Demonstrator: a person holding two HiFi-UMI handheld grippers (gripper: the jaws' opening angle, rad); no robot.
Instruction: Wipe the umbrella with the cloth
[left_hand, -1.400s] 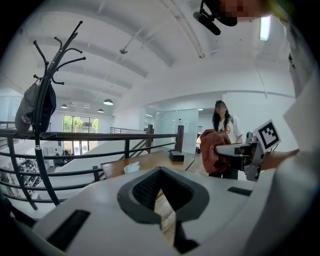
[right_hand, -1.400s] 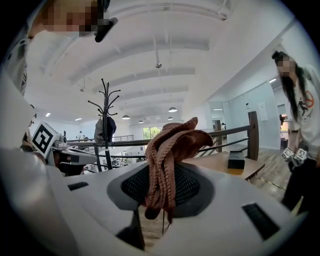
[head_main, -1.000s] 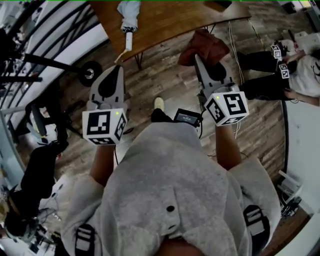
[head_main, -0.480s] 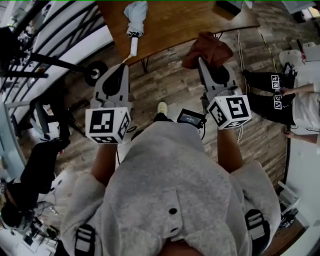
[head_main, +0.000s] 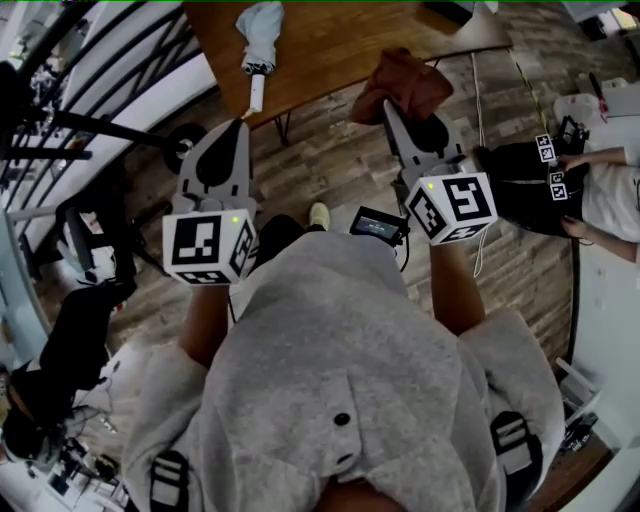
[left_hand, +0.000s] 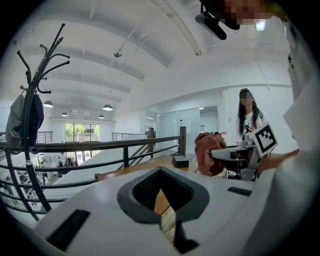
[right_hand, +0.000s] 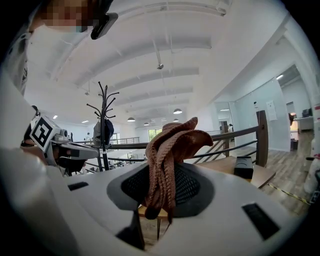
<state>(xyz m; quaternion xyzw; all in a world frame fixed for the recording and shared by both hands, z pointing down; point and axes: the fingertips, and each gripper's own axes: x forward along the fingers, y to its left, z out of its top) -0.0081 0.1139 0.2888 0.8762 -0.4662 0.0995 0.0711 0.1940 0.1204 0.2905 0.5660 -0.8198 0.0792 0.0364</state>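
Observation:
A folded pale blue umbrella (head_main: 262, 30) with a white handle (head_main: 256, 92) lies on the wooden table (head_main: 340, 45) at the top of the head view. My right gripper (head_main: 386, 106) is shut on a bunched reddish-brown cloth (head_main: 405, 82), which hangs at the table's near edge, right of the umbrella. In the right gripper view the cloth (right_hand: 167, 155) stands up out of the closed jaws of my right gripper (right_hand: 159, 202). My left gripper (head_main: 238, 126) is shut and empty, just short of the umbrella handle. The left gripper view shows its jaws closed, with the cloth (left_hand: 207, 152) off to the right.
A black railing (left_hand: 100, 150) runs behind the table, with a coat stand (left_hand: 30, 115) at the left. A small black box (right_hand: 243, 167) sits on the table. Another person (head_main: 600, 180) sits on the wood floor at the right. A wheel (head_main: 182, 140) lies by the table leg.
Both grippers have edged forward toward the table, the cloth still in the right one. The cloth now overlaps the table's near edge. The seated person at the right has shifted.

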